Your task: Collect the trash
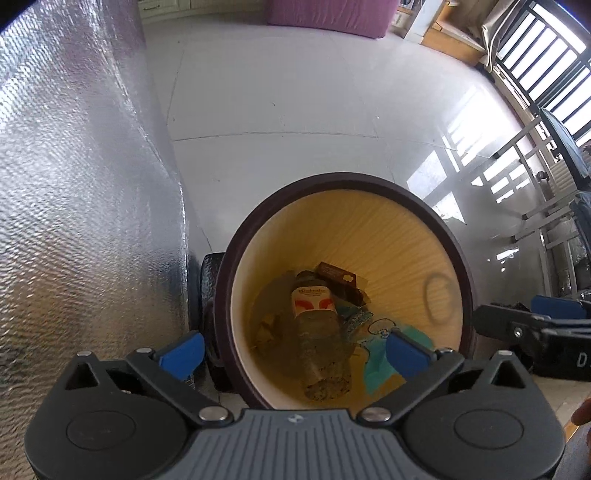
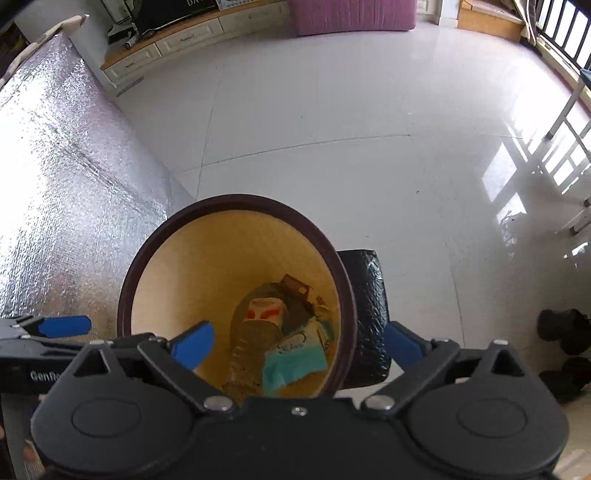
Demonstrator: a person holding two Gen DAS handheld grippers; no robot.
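Note:
A round bin with a dark brown rim [image 1: 347,181] and a yellow inner wall stands on the floor below both grippers. Inside lie a clear plastic bottle [image 1: 314,321] with a white and red label, a brown box [image 1: 336,275] and a teal packet [image 1: 376,365]. My left gripper [image 1: 293,354] hangs over the bin, open, with nothing between its blue pads. The right wrist view shows the same rim [image 2: 236,201], bottle [image 2: 258,332] and teal packet [image 2: 295,363]. My right gripper [image 2: 299,349] is also open and empty above the bin. The two grippers are side by side.
A silver foil-covered surface [image 1: 74,184] rises at the left of the bin. A black plastic bag [image 2: 365,314] sits against the bin's side. White floor tiles [image 2: 332,129] stretch ahead to a purple piece of furniture [image 2: 351,14]. Dark shoes [image 2: 565,332] lie at the right.

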